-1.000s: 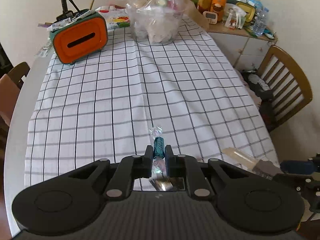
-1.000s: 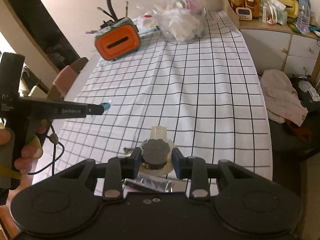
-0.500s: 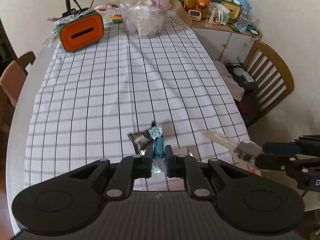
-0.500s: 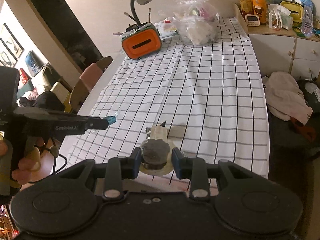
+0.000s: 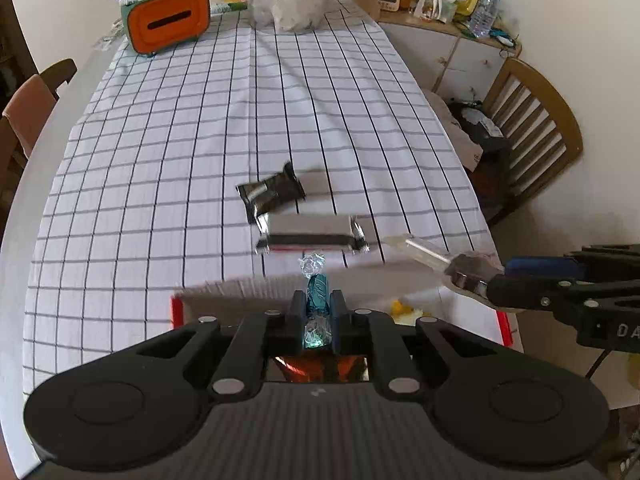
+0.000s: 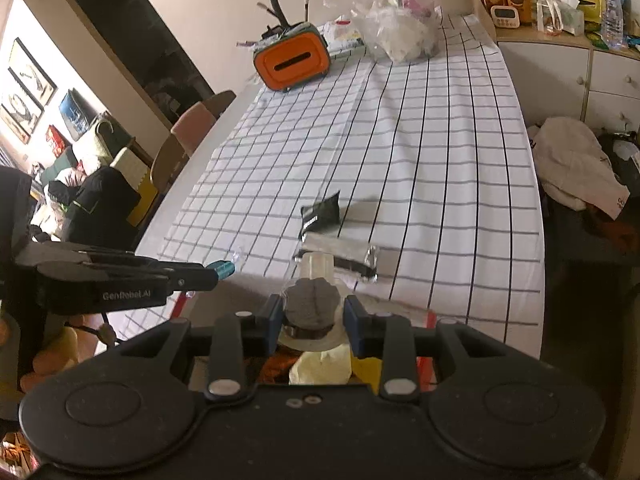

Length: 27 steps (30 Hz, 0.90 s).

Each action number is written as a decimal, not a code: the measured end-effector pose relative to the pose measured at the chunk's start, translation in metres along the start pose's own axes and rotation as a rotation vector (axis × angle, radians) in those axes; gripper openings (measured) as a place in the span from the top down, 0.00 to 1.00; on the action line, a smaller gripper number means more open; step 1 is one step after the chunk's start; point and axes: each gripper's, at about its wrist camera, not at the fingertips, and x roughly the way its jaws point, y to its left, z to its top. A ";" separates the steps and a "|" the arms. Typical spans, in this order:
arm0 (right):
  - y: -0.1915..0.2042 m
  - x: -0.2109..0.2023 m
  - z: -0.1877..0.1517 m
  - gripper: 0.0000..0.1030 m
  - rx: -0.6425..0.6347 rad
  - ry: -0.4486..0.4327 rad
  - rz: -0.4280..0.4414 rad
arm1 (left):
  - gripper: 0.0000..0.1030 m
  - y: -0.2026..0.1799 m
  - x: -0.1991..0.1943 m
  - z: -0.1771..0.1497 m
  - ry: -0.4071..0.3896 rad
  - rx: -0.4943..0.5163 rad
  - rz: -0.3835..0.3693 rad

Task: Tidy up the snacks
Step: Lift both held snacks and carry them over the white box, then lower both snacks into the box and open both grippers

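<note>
My left hand-held gripper (image 5: 318, 308) clamps teal twist-wrapped candy (image 5: 317, 295), hovering above red-rimmed box (image 5: 176, 312) at near table edge. My right hand-held gripper (image 6: 314, 316) clamps dark cookie in clear wrapper (image 6: 310, 304) above same box. Judgement: both pieces carried, not yet dropped. Left on checked tablecloth (image 5: 160, 160), near edge: black packet (image 5: 272, 194), silver bar (image 5: 312, 234). Readable: "GenRobot.AI" on left tool body (image 6: 126, 295); snack labels too blurred.
</note>
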 end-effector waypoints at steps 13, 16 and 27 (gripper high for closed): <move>0.006 0.023 -0.052 0.69 -0.048 0.051 -0.050 | 0.88 0.000 0.023 -0.050 0.024 -0.048 0.074; 0.007 0.029 -0.063 0.69 -0.070 0.068 -0.068 | 0.89 0.002 0.028 -0.058 0.039 -0.060 0.084; 0.009 0.041 -0.078 0.69 -0.101 0.140 -0.071 | 0.88 -0.002 0.039 -0.062 0.153 -0.045 0.085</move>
